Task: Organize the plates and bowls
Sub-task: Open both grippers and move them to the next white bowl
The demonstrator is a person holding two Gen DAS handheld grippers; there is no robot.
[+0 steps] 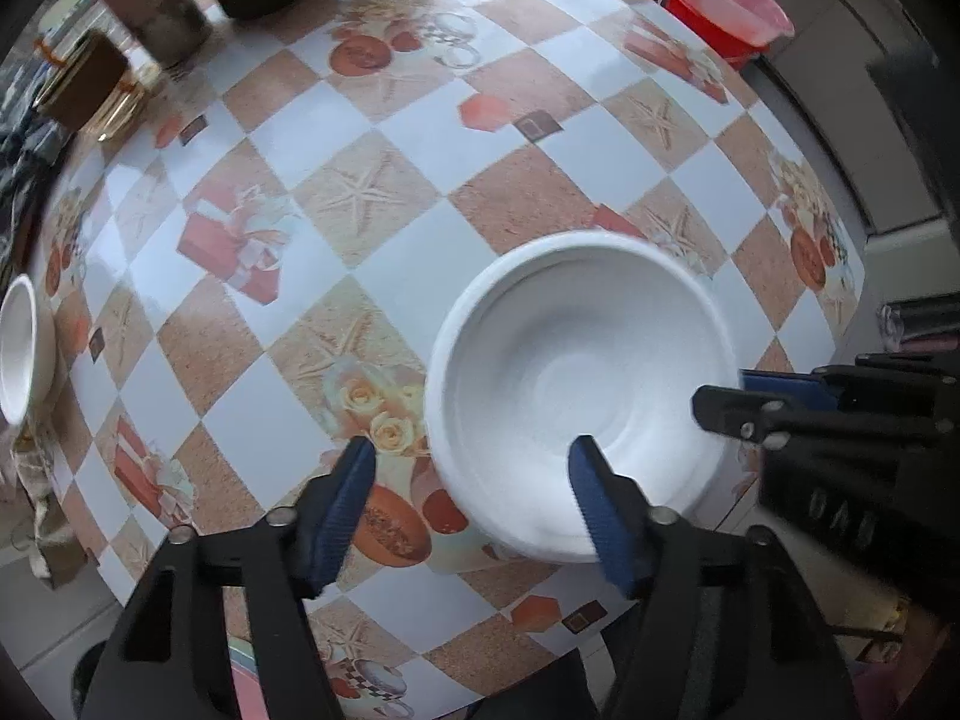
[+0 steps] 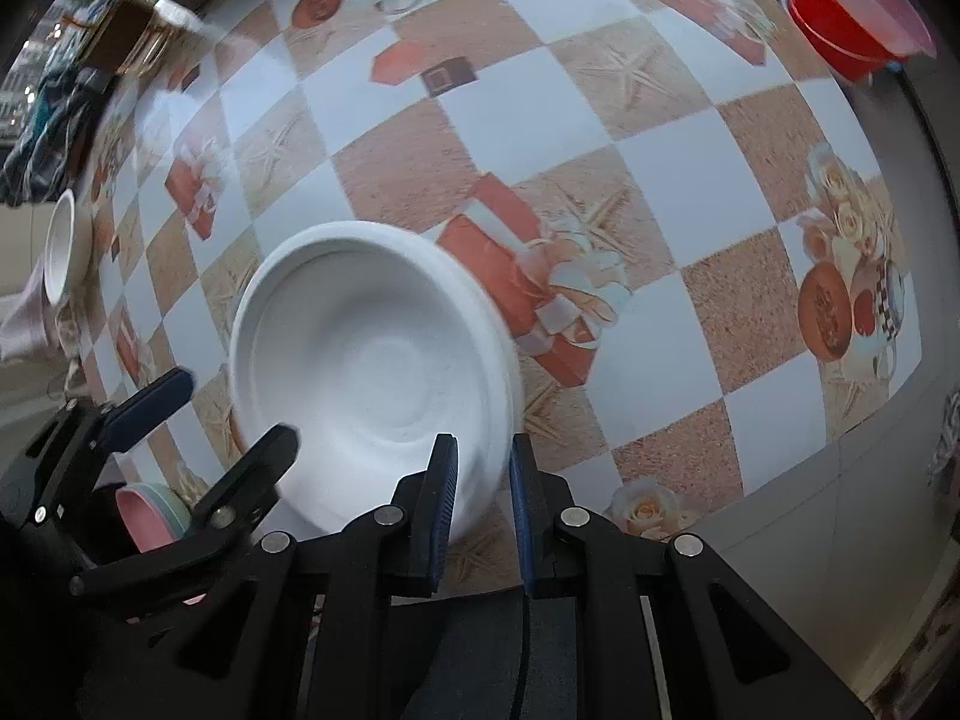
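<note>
A white foam bowl [image 1: 576,384] sits over the near part of the checkered table [image 1: 420,138]. My right gripper [image 2: 483,468] is shut on the bowl's [image 2: 372,372] near rim, one pad inside and one outside. In the left wrist view it [image 1: 744,402] comes in from the right onto the bowl's right rim. My left gripper [image 1: 474,468] is open, straddling the bowl's near-left rim without clamping it. In the right wrist view it [image 2: 234,414] shows at the left, open. A second white bowl [image 1: 21,348] rests tilted at the table's far left edge.
A pink bowl on a red tub [image 1: 726,6] stands at the far right corner. Jars and a gold-lidded container [image 1: 96,84] stand at the far left. Pink and teal plates [image 2: 153,513] lie below the table's near edge, beside my left gripper.
</note>
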